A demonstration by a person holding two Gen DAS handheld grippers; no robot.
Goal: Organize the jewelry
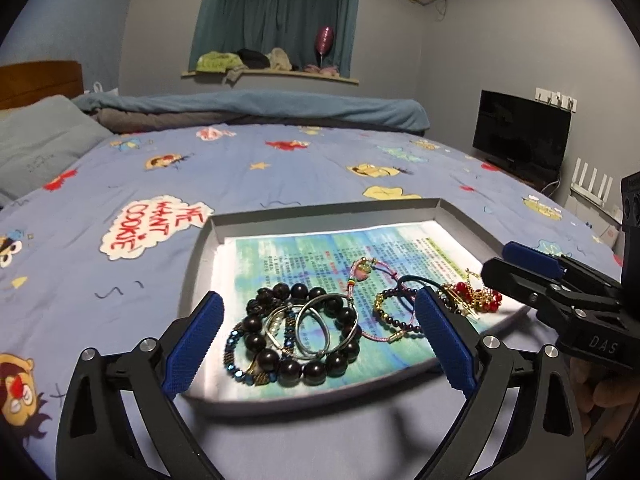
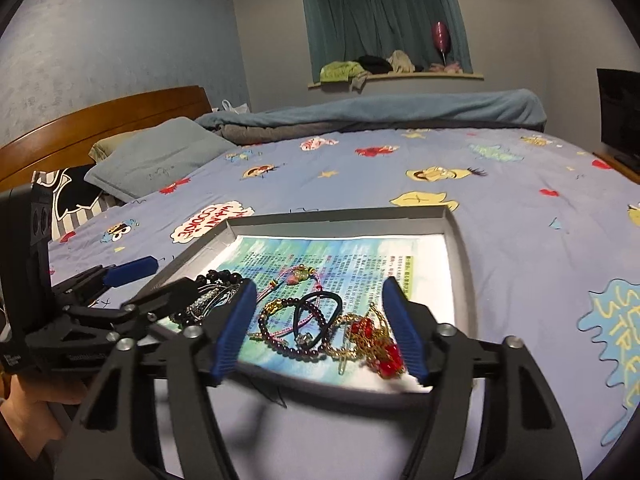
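Note:
A grey shallow tray (image 1: 464, 220) lined with a printed sheet lies on the bed. In its near left part lie a dark bead bracelet (image 1: 344, 316), silver bangles (image 1: 320, 328) and a blue bead bracelet (image 1: 236, 344). To the right lie a pink cord bracelet (image 1: 362, 270), a purple-and-gold bead bracelet (image 2: 280, 334), a black hair tie (image 2: 316, 314) and a red-and-gold piece (image 2: 372, 336). My left gripper (image 1: 316, 340) is open and empty, its fingers either side of the dark bead pile. My right gripper (image 2: 320, 326) is open and empty around the right pile.
The tray (image 2: 460, 248) rests on a blue cartoon-print bedsheet (image 1: 280, 184). Pillows (image 2: 160, 156) and a wooden headboard (image 2: 100, 116) lie at the left. A folded blue duvet (image 1: 260, 108) runs along the far side. A TV (image 1: 520, 132) stands at the right.

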